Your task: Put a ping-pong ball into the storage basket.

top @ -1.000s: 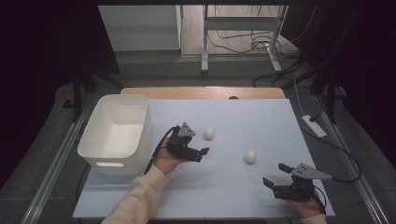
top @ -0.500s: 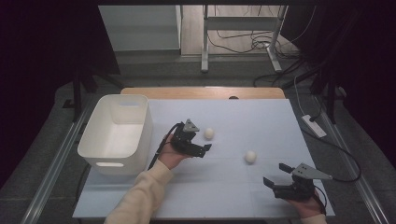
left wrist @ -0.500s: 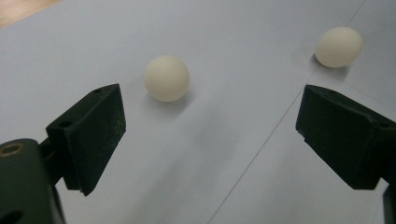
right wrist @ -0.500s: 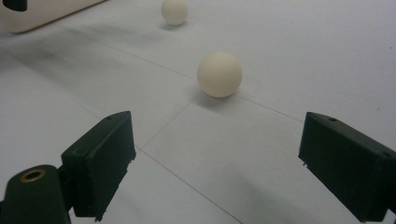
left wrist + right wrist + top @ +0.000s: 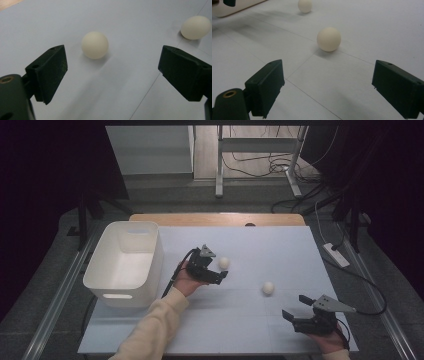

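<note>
Two white balls lie on the pale blue table top (image 5: 250, 330). The far ball (image 5: 223, 263) (image 5: 95, 45) rests just ahead of my left gripper (image 5: 218, 268) (image 5: 112, 72), whose jaws stand open and wide, with nothing between them. The near ball (image 5: 268, 288) (image 5: 328, 39) lies apart, ahead of my right gripper (image 5: 295, 310) (image 5: 327, 85), which is open and empty close to the table's front right edge. In the left gripper view the near ball (image 5: 195, 27) shows at the upper right. In the right gripper view the far ball (image 5: 305, 5) shows at the top.
A white plastic bin (image 5: 125, 262) (image 5: 227, 10) stands at the table's left side, beside the left forearm. A wooden strip (image 5: 215, 219) runs along the far edge. A power strip (image 5: 336, 255) and cables lie on the floor to the right.
My left gripper has moved right and slightly forward, closing in on the far ball. The right gripper and both balls have stayed put.
</note>
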Action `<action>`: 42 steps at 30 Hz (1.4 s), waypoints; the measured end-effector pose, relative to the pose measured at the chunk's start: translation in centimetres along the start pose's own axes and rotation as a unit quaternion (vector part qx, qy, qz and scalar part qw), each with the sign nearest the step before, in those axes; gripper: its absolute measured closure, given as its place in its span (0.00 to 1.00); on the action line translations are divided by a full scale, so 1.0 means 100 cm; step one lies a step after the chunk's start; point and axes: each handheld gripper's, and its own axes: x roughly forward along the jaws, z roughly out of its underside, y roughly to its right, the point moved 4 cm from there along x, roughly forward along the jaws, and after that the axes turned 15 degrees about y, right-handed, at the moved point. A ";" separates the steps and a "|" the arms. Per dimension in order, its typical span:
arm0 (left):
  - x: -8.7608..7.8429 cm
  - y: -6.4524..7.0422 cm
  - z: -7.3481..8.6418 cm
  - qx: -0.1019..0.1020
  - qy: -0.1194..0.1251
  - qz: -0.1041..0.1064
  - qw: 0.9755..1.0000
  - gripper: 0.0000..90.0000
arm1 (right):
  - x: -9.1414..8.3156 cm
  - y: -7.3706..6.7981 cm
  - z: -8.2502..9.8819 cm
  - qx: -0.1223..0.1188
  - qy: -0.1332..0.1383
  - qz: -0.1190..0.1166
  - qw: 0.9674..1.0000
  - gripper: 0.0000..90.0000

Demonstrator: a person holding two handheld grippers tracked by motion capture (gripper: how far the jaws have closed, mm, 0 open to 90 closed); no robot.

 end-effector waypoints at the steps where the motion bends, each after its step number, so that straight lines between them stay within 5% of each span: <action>1: 0.002 0.000 0.000 0.002 -0.001 -0.001 1.000 0.11 | 0.000 0.000 0.000 0.000 -0.001 0.000 1.000 0.12; 42: 0.042 -0.016 0.002 -0.008 -0.030 -0.016 0.999 0.12 | -0.001 0.001 0.000 0.003 0.002 -0.002 1.000 0.12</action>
